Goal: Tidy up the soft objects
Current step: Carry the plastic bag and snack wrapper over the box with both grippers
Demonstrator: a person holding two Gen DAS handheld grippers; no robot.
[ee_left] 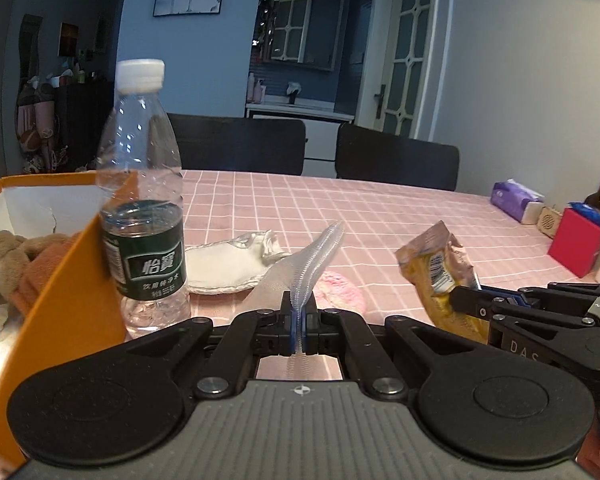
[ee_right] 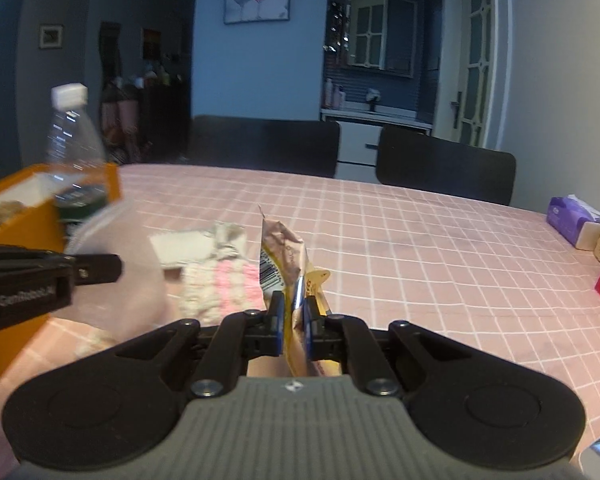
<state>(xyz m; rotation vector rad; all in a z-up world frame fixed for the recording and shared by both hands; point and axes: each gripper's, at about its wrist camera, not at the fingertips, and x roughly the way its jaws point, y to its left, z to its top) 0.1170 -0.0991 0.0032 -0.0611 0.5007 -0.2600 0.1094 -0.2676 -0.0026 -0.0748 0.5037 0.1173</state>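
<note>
**Both grippers clamped on soft packaging above the pink desk**

Left wrist view: the left gripper (ee_left: 299, 312) has its fingers pressed together on a clear, ribbed plastic bag (ee_left: 316, 256) whose crimped edge stands up between the blue pads. Behind it on the desk (ee_left: 380, 216), covered in pink gridded cloth, lie a flat white pouch (ee_left: 228, 264) and a fuzzy pink pad (ee_left: 344, 288). A clear water bottle (ee_left: 144, 216) with a green label stands against an orange box (ee_left: 80, 280) holding knotted tan cloth (ee_left: 4, 260). At the right, the right gripper (ee_left: 466, 300) pinches a crinkled gold foil wrapper (ee_left: 440, 264).

Right wrist view: the right gripper's (ee_right: 293, 316) fingers are closed on the wrapper (ee_right: 280, 256), which rises creased and shiny, clear of the desk (ee_right: 440, 240). The knitted pink-and-white pad (ee_right: 224, 284) and the pouch (ee_right: 196, 246) lie just left. The left gripper (ee_right: 100, 268) shows blurred, holding the hazy bag (ee_right: 124, 256) before the box (ee_right: 24, 224).
</note>
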